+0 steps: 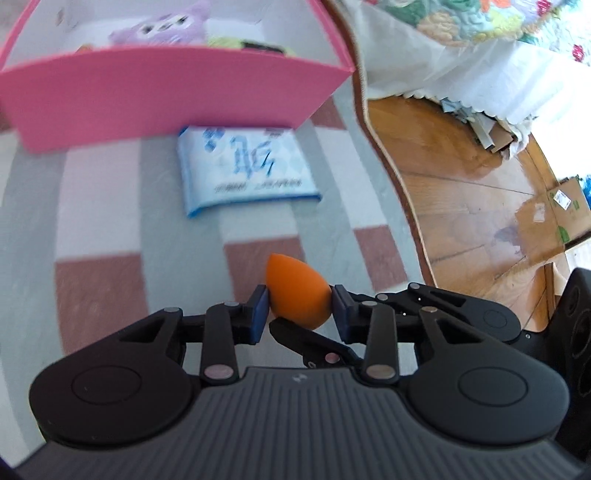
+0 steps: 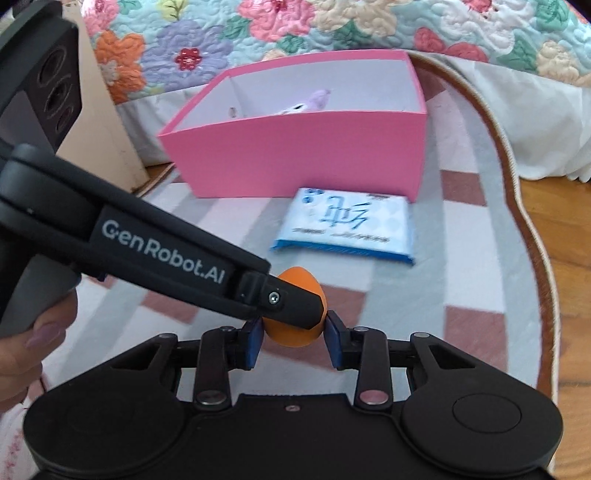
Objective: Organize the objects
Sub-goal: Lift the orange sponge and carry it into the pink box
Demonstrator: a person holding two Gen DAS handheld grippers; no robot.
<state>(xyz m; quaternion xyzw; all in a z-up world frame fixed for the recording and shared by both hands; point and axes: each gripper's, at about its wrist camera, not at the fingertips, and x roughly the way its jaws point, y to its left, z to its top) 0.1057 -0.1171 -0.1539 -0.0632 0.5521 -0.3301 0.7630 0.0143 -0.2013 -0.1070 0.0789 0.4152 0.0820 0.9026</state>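
An orange egg-shaped sponge [image 1: 295, 291] hangs just above the checked rug, gripped from two sides. My left gripper [image 1: 301, 312] is shut on it, both blue pads pressing its flanks. My right gripper [image 2: 294, 341] is shut on the same sponge [image 2: 288, 338], and one of the left gripper's fingers [image 2: 295, 306] crosses over the sponge's top. Beyond stands a pink box [image 1: 166, 92] [image 2: 295, 155] with a purple plush toy [image 1: 166, 26] inside. A blue-and-white packet [image 1: 247, 170] [image 2: 347, 225] lies flat on the rug in front of the box.
The rug's [image 2: 480, 314] brown scalloped edge curves along the right, with wood floor [image 1: 461, 206] past it. A floral quilt [image 2: 258, 33] hangs behind the box. Cardboard [image 1: 569, 206] lies on the floor at far right. A person's hand [image 2: 22, 350] holds the left gripper's handle.
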